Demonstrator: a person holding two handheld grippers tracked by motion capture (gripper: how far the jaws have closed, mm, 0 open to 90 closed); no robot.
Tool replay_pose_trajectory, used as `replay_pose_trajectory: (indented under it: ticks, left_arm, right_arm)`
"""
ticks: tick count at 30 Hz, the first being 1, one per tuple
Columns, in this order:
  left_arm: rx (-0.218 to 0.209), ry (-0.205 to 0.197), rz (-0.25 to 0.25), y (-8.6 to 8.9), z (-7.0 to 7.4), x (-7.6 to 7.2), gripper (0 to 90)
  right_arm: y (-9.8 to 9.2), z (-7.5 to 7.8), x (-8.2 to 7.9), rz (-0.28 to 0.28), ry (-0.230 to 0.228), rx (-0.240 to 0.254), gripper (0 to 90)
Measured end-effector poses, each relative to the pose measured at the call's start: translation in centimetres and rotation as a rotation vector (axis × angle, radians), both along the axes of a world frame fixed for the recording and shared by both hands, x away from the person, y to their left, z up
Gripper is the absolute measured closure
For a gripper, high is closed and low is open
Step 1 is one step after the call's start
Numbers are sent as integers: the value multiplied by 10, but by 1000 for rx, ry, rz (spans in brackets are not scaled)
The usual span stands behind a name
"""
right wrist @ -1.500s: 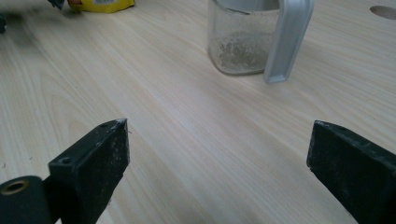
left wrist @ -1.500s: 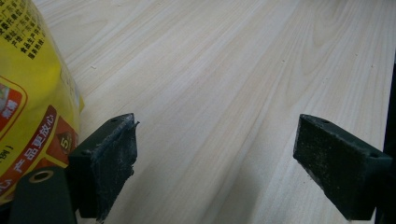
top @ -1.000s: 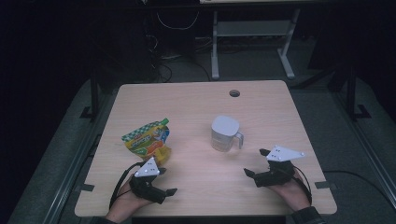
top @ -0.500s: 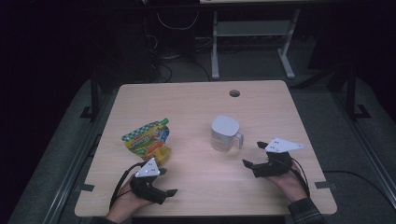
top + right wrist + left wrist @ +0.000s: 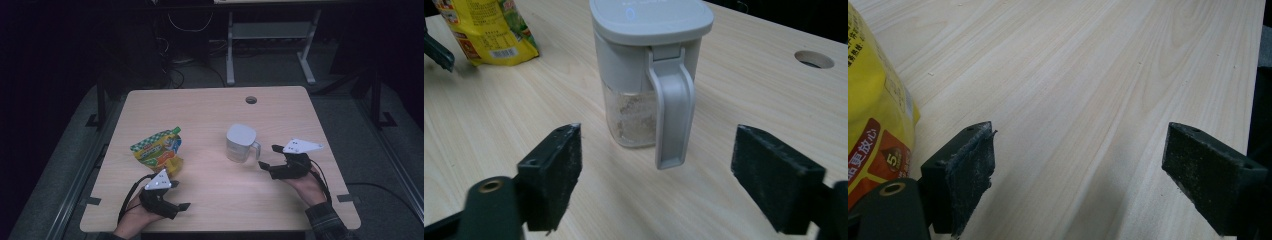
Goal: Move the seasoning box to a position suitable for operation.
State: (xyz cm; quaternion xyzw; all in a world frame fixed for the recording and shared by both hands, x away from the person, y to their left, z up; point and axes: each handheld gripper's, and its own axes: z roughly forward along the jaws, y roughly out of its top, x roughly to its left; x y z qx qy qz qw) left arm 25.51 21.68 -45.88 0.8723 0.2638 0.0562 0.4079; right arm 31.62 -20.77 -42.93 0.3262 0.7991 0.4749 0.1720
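A grey lidded container (image 5: 240, 142) with a handle (image 5: 672, 115) stands upright right of the table's middle, with a little pale powder in its clear lower part (image 5: 631, 117). My right gripper (image 5: 270, 157) is open just right of it, its jaws on either side of the handle but a short way off and touching nothing. A yellow and green snack pouch (image 5: 157, 150) lies flat at the left. Just in front of the pouch, my left gripper (image 5: 180, 195) is open, and the pouch's edge (image 5: 873, 100) lies beside its left jaw over bare wood.
The light wooden table (image 5: 200, 110) has a round cable hole (image 5: 251, 99) near its back edge. A white desk frame (image 5: 270, 40) and cables stand on the dark floor behind. The table's right edge (image 5: 1255, 75) runs close by the left gripper's right jaw.
My right gripper has moved left toward the container's handle. The left gripper, the pouch and the container have stayed where they were.
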Motion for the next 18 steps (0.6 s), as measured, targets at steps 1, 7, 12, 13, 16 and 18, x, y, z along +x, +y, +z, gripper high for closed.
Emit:
replay_pose_trajectory:
  ticks: [1,7,12,13,16,18]
  left_arm:
    - [1,1,0,0,0,0,131]
    - [1,-4,-3,0,0,1,131]
    - [5,-3,-7,0,-1,1,131]
    - [6,-2,-8,0,-1,1,131]
    - [6,0,-10,0,-1,1,131]
    - [7,2,-10,0,-1,1,131]
  right_arm:
    - [0,1,1,2,-1,0,235]
    - [1,0,9,19,0,16,339]
    - [4,4,16,33,2,6,389]
    - [5,5,18,36,-2,1,393]
    - [7,4,23,38,3,10,413]
    - [10,4,27,43,7,-2,421]
